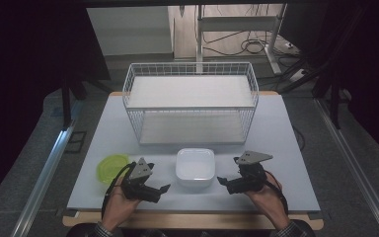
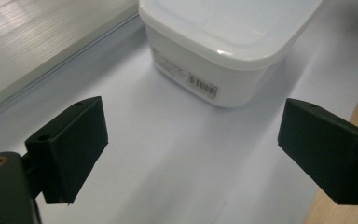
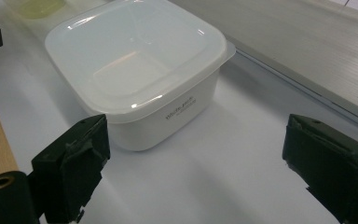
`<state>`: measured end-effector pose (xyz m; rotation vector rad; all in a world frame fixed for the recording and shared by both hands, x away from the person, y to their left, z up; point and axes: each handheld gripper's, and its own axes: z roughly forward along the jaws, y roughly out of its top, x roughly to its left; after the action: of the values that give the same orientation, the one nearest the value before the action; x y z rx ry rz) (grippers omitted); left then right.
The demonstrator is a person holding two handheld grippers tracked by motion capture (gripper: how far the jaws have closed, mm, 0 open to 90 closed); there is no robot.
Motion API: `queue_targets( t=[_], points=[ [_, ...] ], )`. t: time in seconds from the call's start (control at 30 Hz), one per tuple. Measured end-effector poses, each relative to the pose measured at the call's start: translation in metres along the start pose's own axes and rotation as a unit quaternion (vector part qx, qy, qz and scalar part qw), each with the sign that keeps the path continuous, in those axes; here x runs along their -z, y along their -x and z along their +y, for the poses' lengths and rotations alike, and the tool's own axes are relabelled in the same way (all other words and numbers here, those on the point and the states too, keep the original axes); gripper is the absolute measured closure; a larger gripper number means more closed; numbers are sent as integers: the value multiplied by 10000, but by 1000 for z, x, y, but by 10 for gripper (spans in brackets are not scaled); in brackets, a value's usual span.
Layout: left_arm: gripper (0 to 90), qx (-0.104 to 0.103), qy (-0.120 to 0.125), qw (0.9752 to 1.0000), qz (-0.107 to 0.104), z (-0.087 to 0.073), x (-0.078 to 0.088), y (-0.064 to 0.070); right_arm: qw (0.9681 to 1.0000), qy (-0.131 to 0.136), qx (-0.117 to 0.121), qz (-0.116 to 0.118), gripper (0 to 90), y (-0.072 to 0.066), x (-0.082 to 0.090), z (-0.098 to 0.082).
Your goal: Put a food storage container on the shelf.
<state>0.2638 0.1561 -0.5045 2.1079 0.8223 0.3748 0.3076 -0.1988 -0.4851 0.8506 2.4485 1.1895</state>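
Black two-fingered grippers (image 1: 164, 189), grey triangular top plates, trailing black cables

Container (image 1: 195, 167) between claws, before wire basket (image 1: 191, 101); bowl (image 1: 111, 167) left of container.

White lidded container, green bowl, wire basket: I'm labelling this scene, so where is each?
White lidded container (image 1: 195, 165): high view, centre of lid.
Green bowl (image 1: 111, 167): high view, inside of bowl.
Wire basket (image 1: 190, 109): high view, front top rim.

On the bench (image 1: 286, 148) stand one white lidded container (image 1: 195, 167), one yellow-green bowl (image 1: 111, 167) and one white wire basket (image 1: 191, 101). Two grippers are there, left gripper (image 1: 164, 190) and right gripper (image 1: 222, 180), with two black jaws each.
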Motion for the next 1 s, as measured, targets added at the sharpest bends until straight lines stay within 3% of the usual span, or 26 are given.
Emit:
queue_targets(
  t=[0.13, 0.17, 0.27, 0.47, 0.57, 0.73, 0.77, 1.0],
  points=[
    [65, 90, -32, 9999, -99, 7, -2, 0, 10000, -45, -10, 48, 32, -1, -3, 2],
    [55, 45, -119, 9999, -113, 12, -4, 0, 9998, -67, -74, 200, 28, -2, -6, 4],
    [41, -21, -240, 9996, -155, 19, -10, -1, 9994, -155, -84, 308, 27, -5, -10, 7],
    [85, 183, -185, 9991, -328, 28, -17, -3, 9989, -307, -115, 341, 132, -7, -8, 16],
    [99, 364, -73, 9978, -548, 34, -22, -9, 9980, -304, -283, 478, 163, -2, -11, 21],
    [99, 381, -157, 9970, -657, 40, -33, -14, 9959, -399, -474, 665, 184, 2, -20, 26],
    [97, 426, -193, 9960, -767, 43, -38, -17, 9948, -440, -548, 740, 188, 4, -25, 28],
    [96, 569, -269, 9930, -1003, 47, -52, -24, 9937, -553, -592, 779, 193, 9, -39, 35]
  ],
)
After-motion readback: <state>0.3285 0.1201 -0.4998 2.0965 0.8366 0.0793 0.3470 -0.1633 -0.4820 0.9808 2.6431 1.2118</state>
